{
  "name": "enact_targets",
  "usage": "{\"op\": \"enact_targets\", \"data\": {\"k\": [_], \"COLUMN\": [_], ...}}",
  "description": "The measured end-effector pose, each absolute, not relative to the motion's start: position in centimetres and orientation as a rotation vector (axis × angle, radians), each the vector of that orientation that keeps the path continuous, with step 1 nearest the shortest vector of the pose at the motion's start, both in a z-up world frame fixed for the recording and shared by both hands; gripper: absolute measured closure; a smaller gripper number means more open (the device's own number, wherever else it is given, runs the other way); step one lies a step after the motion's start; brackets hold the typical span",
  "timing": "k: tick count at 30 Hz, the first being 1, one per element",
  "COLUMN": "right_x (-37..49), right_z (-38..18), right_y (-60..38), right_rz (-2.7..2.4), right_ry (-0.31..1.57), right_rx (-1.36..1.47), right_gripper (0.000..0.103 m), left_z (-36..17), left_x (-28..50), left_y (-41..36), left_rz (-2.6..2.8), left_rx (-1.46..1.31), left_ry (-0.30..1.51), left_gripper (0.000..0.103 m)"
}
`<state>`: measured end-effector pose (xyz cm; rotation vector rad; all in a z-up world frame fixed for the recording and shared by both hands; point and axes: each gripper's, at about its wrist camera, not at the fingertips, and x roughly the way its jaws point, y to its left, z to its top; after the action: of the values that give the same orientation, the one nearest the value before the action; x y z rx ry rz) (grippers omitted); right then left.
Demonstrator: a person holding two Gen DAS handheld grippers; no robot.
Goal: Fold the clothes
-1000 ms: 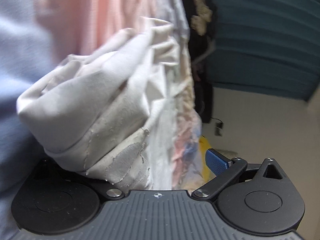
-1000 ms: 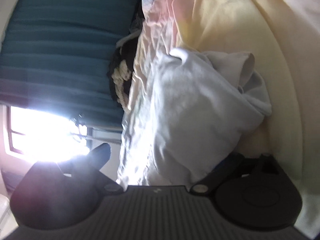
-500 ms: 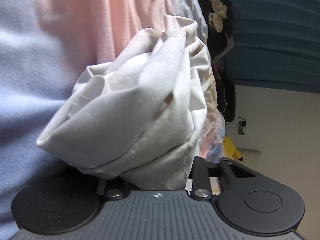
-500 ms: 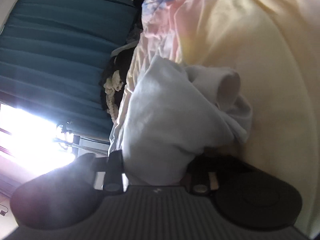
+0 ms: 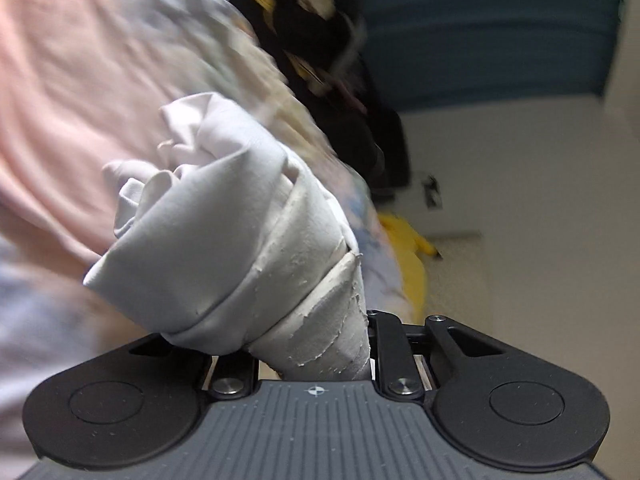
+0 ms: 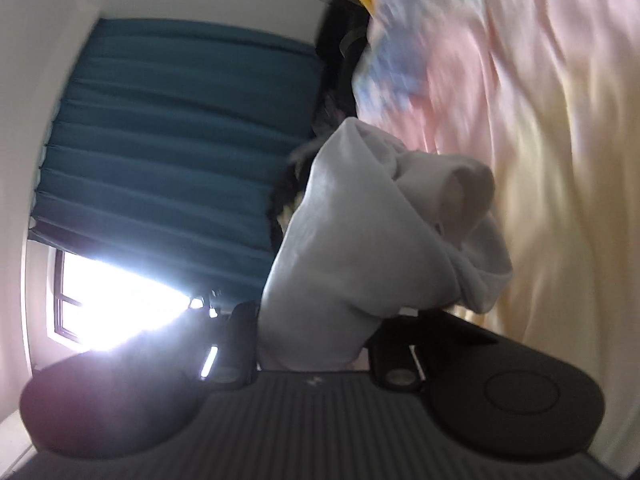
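Both grippers are clamped on the same white garment: the left gripper (image 5: 312, 344) has its fingers closed on a thick, twisted wad of it (image 5: 224, 252), and the right gripper (image 6: 316, 344) has its fingers closed on another bunched part (image 6: 360, 248). The garment is held up off the bed, whose pink and pale yellow bedding (image 6: 540, 140) lies behind it, blurred.

Risks from here, as I judge them:

- Each grip takes in many layers at once rather than one edge or corner. If the grippers draw apart, the cloth may stay knotted instead of opening flat, and any fold made on it would trap creases.
- The twist near the left fingers looks tight; pulling hard against it could drag cloth out of one grip and let that side drop onto the bedding.
- Where the sleeves, hem or collar lie cannot be told from either view, so a fold line chosen now would be a guess.
- Dark clothes (image 5: 320, 40) sit close by at the bed's edge; a wide swing could snag them.
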<state>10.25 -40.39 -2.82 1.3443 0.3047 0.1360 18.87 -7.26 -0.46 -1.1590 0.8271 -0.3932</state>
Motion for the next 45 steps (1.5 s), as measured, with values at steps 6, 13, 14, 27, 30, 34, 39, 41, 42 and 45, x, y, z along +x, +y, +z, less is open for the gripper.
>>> {"op": "enact_targets", "data": {"k": [6,13,14,27,30,34,39,41,42,45], "right_x": [7.7,4.4,4.0,0.5,0.2,0.4,-1.2,-2.0,-2.4,-2.8], "right_z": [2.3,3.6,3.0,-16.8,-18.5,-17.9,-16.0,-15.2,-14.7,-13.2], "right_y": [-50.4,-59.5,-60.4,-63.6,-63.2,-63.0,-62.0,-61.6,-61.4,-60.9], "right_rz": [0.036,-0.030,-0.024,-0.143,-0.150,-0.162,-0.146,-0.138,-0.136,-0.138], "right_ry": [0.218,0.122,0.095,0.284,0.318,0.329,0.370,0.381,0.393,0.452], "right_rx": [1.257,1.166,1.159,1.282,1.246,1.243,1.216,1.215,1.201,1.135], "right_gripper": [0.084,0.084,0.084,0.084,0.084,0.080,0.053,0.040,0.036,0.022], "left_z": [0.4,-2.0,-3.0,-14.2,-14.2,-13.6,-11.8,-11.1,-10.7,-9.6], "left_x": [19.4,20.5,20.8,20.9,20.4,20.2,18.6,18.1,17.7,16.9], "left_y": [-19.3,-29.5,-30.0,-34.1,-34.1,-33.5,-31.9,-31.2,-30.7,-28.8], "left_rz": [-0.550,-0.699,-0.702,-0.634,-0.633,-0.635,-0.658,-0.653,-0.650,-0.642], "left_rx": [-1.160,-1.094,-1.075,-0.770,-0.707,-0.678,-0.596,-0.551,-0.533,-0.493], "left_ry": [0.887,0.899,0.895,1.001,1.009,1.043,1.049,1.046,1.044,1.024], "left_gripper": [0.080,0.078,0.077,0.074,0.070,0.043,0.008,0.006,0.006,0.005]}}
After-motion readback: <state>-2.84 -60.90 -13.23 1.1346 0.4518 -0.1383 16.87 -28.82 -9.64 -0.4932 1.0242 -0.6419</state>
